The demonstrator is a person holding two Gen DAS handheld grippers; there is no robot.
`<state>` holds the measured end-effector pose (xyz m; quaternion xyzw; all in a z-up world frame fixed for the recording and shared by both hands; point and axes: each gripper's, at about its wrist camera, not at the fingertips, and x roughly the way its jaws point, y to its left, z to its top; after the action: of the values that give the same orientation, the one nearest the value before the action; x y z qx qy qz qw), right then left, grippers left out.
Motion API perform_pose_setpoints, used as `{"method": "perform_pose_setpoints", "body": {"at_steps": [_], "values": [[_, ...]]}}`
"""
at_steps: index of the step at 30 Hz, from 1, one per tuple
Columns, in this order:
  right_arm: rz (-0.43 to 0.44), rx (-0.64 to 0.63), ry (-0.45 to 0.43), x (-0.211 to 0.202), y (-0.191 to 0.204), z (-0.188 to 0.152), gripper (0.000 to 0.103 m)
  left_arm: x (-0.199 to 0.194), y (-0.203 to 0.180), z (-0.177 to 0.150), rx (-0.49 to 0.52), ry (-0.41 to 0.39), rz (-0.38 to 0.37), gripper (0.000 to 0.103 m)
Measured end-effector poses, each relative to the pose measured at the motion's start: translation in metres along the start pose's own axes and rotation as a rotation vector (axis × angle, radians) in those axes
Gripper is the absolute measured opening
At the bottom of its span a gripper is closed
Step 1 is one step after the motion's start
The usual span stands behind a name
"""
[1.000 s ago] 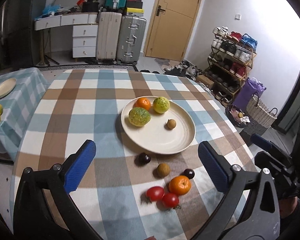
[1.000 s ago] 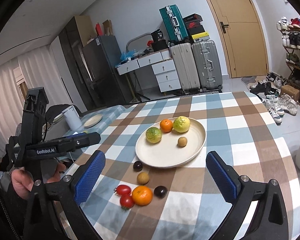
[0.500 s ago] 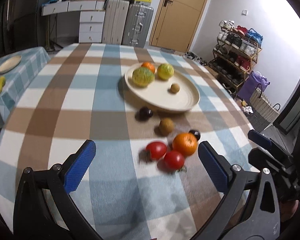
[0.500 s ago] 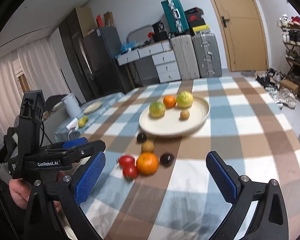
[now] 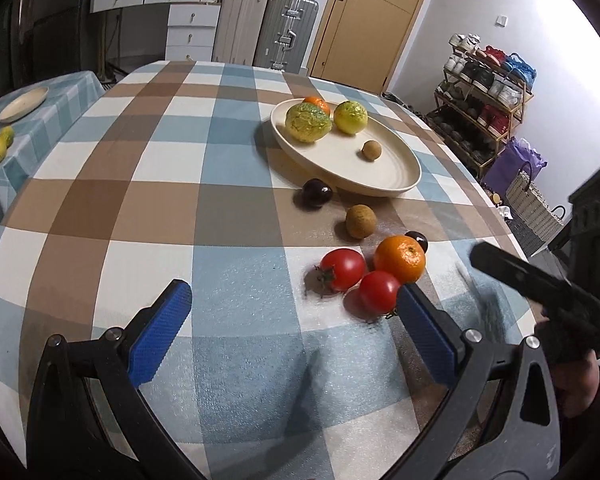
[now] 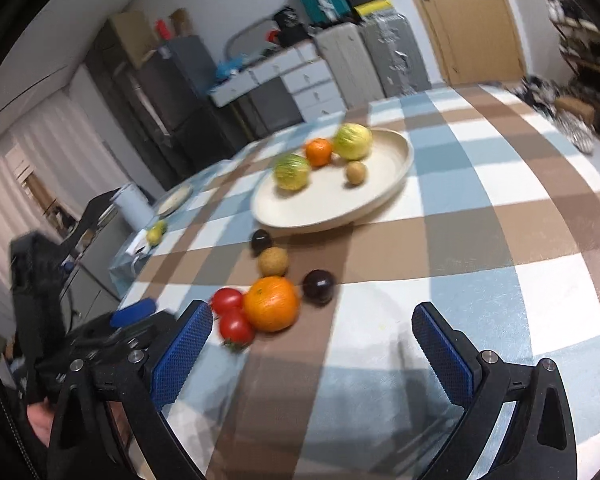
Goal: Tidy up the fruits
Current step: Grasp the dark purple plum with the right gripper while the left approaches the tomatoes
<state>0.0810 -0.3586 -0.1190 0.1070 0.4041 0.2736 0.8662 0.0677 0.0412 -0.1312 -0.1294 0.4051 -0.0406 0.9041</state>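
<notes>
Both tongs are hanging low over the checked desk (image 5: 140, 184), jaws apart, gripping nothing. Left tongs (image 5: 296, 332) are sitting just short of the loose fruit; right tongs (image 6: 312, 344) likewise. Plate (image 5: 380, 178) is holding two green-yellow fruits, a small orange and a small brown fruit. Near the plate's front edge: orange (image 5: 400, 259), two tomatoes (image 5: 342, 269) touching it, a brown fruit (image 5: 360, 221), two dark plums (image 5: 317, 193).

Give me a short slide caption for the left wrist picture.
Open left gripper nears two tomatoes and an orange beside a plate already holding four fruits.
</notes>
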Motion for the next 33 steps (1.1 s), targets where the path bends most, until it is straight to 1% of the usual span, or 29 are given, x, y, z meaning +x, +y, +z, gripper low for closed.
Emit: {"method": "perform_pose_setpoints", "body": {"at_steps": [1,2,3,5,6,8,11,12,14,17,19,20,22,23,27,33], "values": [[-0.001,0.013,0.011,0.004,-0.004,0.003,0.095,0.001,0.001,0.001,-0.004,0.005,-0.002,0.102],[-0.001,0.021,0.021,0.007,-0.006,0.006,0.087,0.003,0.003,0.001,-0.008,0.010,-0.006,0.102],[-0.004,0.027,0.031,0.010,-0.009,0.008,0.081,0.004,0.004,0.002,-0.010,0.014,-0.010,0.102],[-0.011,0.038,0.049,0.017,-0.013,0.014,0.078,0.006,0.006,0.004,-0.015,0.020,-0.014,0.102],[-0.011,0.044,0.053,0.020,-0.015,0.016,0.073,0.007,0.006,0.005,-0.018,0.023,-0.016,0.102],[0.000,0.045,0.058,0.025,-0.015,0.019,0.068,0.010,0.008,0.007,-0.025,0.028,-0.024,0.102],[-0.008,0.028,0.065,0.032,-0.011,0.023,0.066,0.013,0.009,0.011,-0.025,0.035,-0.032,0.102],[-0.004,0.028,0.069,0.035,-0.011,0.024,0.062,0.013,0.009,0.012,-0.024,0.036,-0.034,0.102],[0.002,0.028,0.078,0.039,-0.011,0.026,0.058,0.015,0.008,0.014,-0.024,0.037,-0.039,0.102],[-0.004,0.035,0.090,0.042,-0.011,0.026,0.058,0.016,0.008,0.015,-0.026,0.039,-0.042,0.102],[0.000,0.028,0.096,0.044,-0.010,0.026,0.051,0.017,0.009,0.016,-0.028,0.040,-0.044,0.102],[-0.004,0.016,0.103,0.045,-0.008,0.026,0.044,0.017,0.009,0.015,-0.028,0.040,-0.043,0.102],[-0.014,0.000,0.111,0.046,-0.007,0.026,0.042,0.019,0.009,0.017,-0.032,0.042,-0.042,0.102],[-0.019,-0.005,0.115,0.047,-0.006,0.026,0.038,0.020,0.010,0.017,-0.035,0.043,-0.043,0.102],[0.002,-0.003,0.123,0.049,-0.006,0.025,0.029,0.023,0.013,0.020,-0.048,0.050,-0.044,0.102],[0.014,-0.045,0.128,0.050,0.003,0.022,0.023,0.025,0.017,0.026,-0.056,0.046,-0.033,0.102]]}}
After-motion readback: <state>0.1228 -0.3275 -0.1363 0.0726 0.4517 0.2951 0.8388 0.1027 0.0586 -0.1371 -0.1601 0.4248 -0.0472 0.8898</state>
